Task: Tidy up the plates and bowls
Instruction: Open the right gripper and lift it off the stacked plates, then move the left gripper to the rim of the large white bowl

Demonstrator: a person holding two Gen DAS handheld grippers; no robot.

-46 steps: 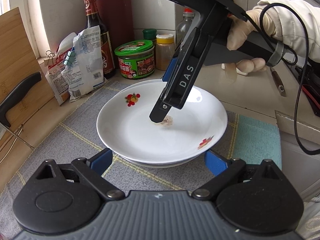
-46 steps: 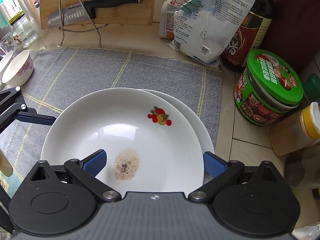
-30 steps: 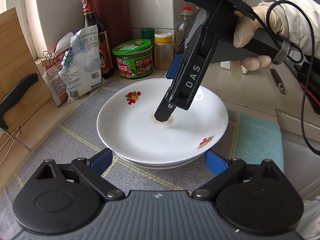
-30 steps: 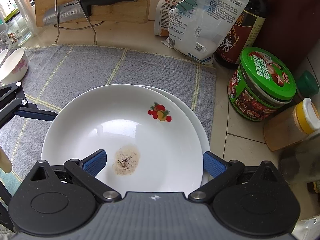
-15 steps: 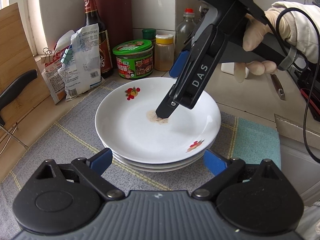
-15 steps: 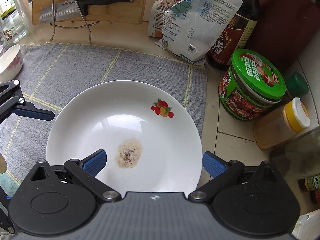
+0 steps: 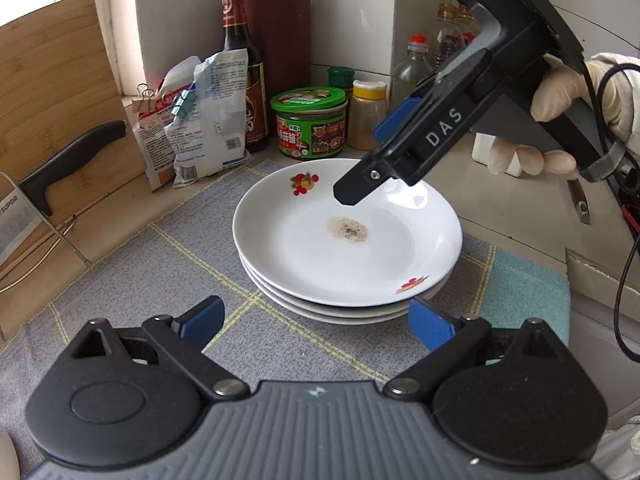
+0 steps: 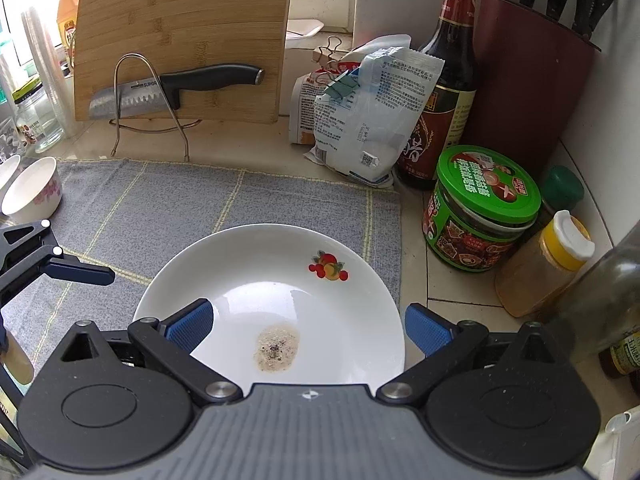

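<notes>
A stack of three white plates (image 7: 320,264) with fruit prints sits on the grey mat (image 7: 140,280). The top plate (image 8: 320,304) has a brown speckled stain at its centre. My left gripper (image 7: 316,320) is open and empty, just in front of the stack's near rim. My right gripper (image 8: 306,324) is open and empty, raised above the top plate; it shows from the side in the left wrist view (image 7: 376,156). A small white bowl (image 8: 34,190) with pink print stands at the mat's left edge, with a second bowl's rim (image 8: 8,168) beside it.
A green-lidded jar (image 8: 480,208), yellow-capped spice bottle (image 8: 548,264), soy sauce bottle (image 8: 440,80), clipped bags (image 8: 360,120) and knife block (image 8: 528,80) line the back. A knife (image 8: 172,88) rests on a rack against a cutting board (image 8: 184,32). A teal cloth (image 7: 524,292) lies right of the mat.
The top plate has settled squarely onto the stack. My right gripper has lifted up and back off the plate. My left gripper has drawn back from the stack.
</notes>
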